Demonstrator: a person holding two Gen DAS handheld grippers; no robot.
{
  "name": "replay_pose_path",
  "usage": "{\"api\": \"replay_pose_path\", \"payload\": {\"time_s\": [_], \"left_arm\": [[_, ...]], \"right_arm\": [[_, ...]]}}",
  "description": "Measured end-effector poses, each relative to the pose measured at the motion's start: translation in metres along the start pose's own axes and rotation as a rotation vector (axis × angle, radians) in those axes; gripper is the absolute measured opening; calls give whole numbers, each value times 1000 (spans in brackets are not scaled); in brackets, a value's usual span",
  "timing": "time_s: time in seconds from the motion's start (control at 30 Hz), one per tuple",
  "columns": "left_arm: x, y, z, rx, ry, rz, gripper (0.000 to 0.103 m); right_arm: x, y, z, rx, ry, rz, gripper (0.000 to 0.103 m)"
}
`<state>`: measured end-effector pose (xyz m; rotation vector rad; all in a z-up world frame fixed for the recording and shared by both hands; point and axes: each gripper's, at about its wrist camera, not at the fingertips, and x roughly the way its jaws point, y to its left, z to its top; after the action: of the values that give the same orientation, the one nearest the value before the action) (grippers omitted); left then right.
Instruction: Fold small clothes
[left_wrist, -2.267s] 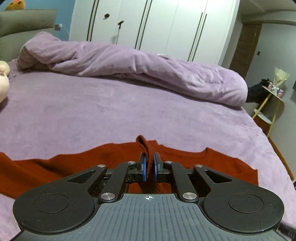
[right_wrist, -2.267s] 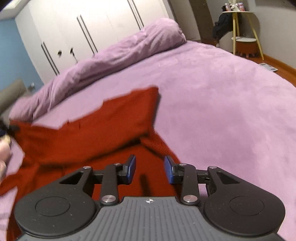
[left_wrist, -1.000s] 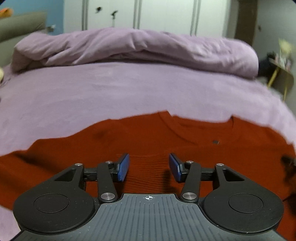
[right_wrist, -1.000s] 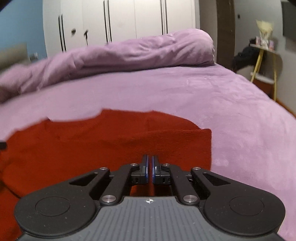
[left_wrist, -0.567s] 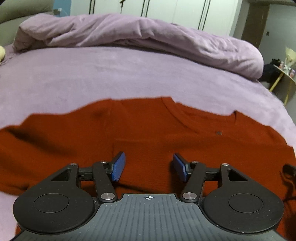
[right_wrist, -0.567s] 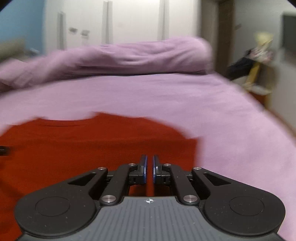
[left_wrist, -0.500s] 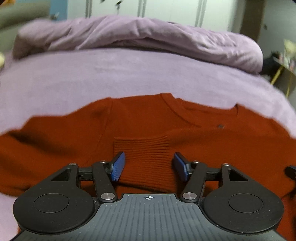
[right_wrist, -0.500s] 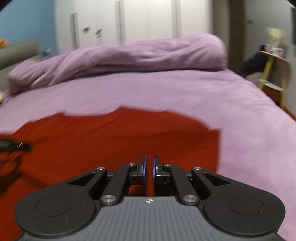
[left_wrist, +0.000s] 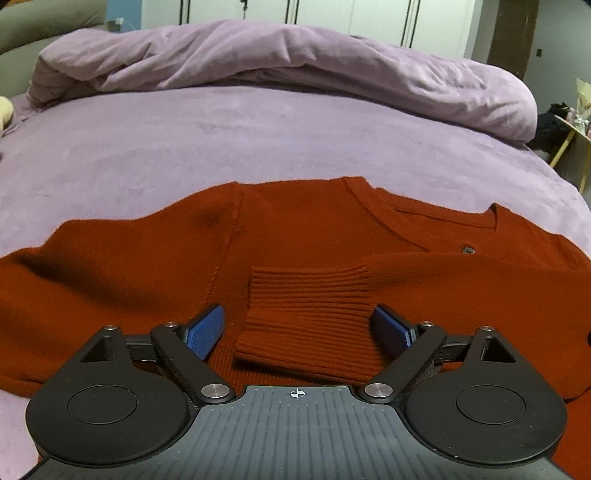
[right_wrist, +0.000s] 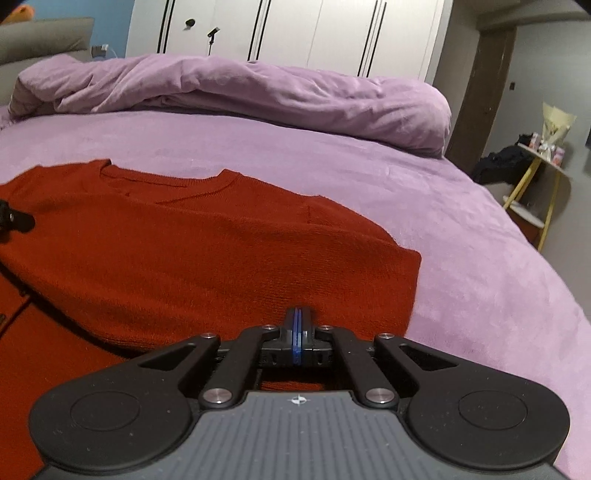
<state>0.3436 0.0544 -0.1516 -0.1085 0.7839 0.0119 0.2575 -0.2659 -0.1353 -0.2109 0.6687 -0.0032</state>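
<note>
The red sweater (left_wrist: 303, 236) lies flat on the purple bed (left_wrist: 184, 140), one sleeve folded across its chest so the ribbed cuff (left_wrist: 306, 317) sits between the left tongs (left_wrist: 299, 328), whose jaws are opening and do not touch it. The sweater's lower part is cut off behind both tools. The right tongs (right_wrist: 298, 325) are pressed together at the sweater's right side; whether they pinch cloth is hard to tell. A rumpled duvet (right_wrist: 240, 92) lies along the far side, with white wardrobes (right_wrist: 288, 33) behind and a yellow-legged side table (right_wrist: 546, 162) at right.
</note>
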Motion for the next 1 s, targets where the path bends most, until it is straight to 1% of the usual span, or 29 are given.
{"api": "replay_pose_path", "payload": {"time_s": [0.1,0.17,0.23,0.27,0.3,0.33,0.37,0.4,0.43,0.5,0.63,0.67,0.7,0.73,0.77,0.8,0.83,0.87,0.9,0.93,0.97,1.0], "left_arm": [[-6,3,1,-9,19,10,92],[-13,8,1,-32,37,13,92],[-23,17,1,-52,52,7,90],[-31,25,0,-72,62,11,90],[-39,33,-2,-93,64,9,90],[-48,43,-4,-114,65,5,90],[-61,59,-8,-153,64,1,90],[-71,74,-13,-193,56,1,90],[-83,93,-18,-242,48,5,91],[-105,139,-32,-347,24,44,91],[-137,237,-57,-542,-33,203,89],[-141,263,-62,-610,-36,239,87],[-143,286,-68,-686,-46,252,83],[-143,309,-74,-761,-69,244,80],[-143,333,-81,-855,-106,210,72],[-142,350,-85,-930,-138,175,68],[-141,363,-88,-988,-165,143,67],[-137,377,-89,-1045,-188,111,61],[-133,388,-89,-1089,-198,100,57],[-130,396,-88,-1117,-209,87,57],[-125,404,-88,-1146,-230,57,56],[-123,413,-90,-1176,-247,34,52]], "right_arm": [[-2,6,0,-36,3,-15,0],[-1,9,2,-67,16,-26,0],[-8,17,3,-107,35,-53,4],[-17,22,4,-118,43,-77,13],[-27,26,2,-104,45,-87,29],[-42,27,-1,-66,42,-73,35],[-56,27,-5,-22,33,-46,42],[-73,25,-11,36,26,1,45],[-89,23,-19,89,24,46,46],[-111,23,-35,154,44,101,46],[-138,23,-64,244,108,132,46],[-142,23,-67,263,107,132,46],[-143,23,-69,274,105,131,46],[-143,23,-70,282,109,128,46],[-142,24,-68,290,119,122,46],[-141,25,-65,302,126,116,46],[-140,25,-63,317,130,118,46],[-140,24,-60,335,134,124,46],[-140,24,-59,352,138,126,46],[-140,24,-57,367,142,126,46],[-139,25,-55,378,149,125,46],[-138,27,-54,383,157,122,46]]}}
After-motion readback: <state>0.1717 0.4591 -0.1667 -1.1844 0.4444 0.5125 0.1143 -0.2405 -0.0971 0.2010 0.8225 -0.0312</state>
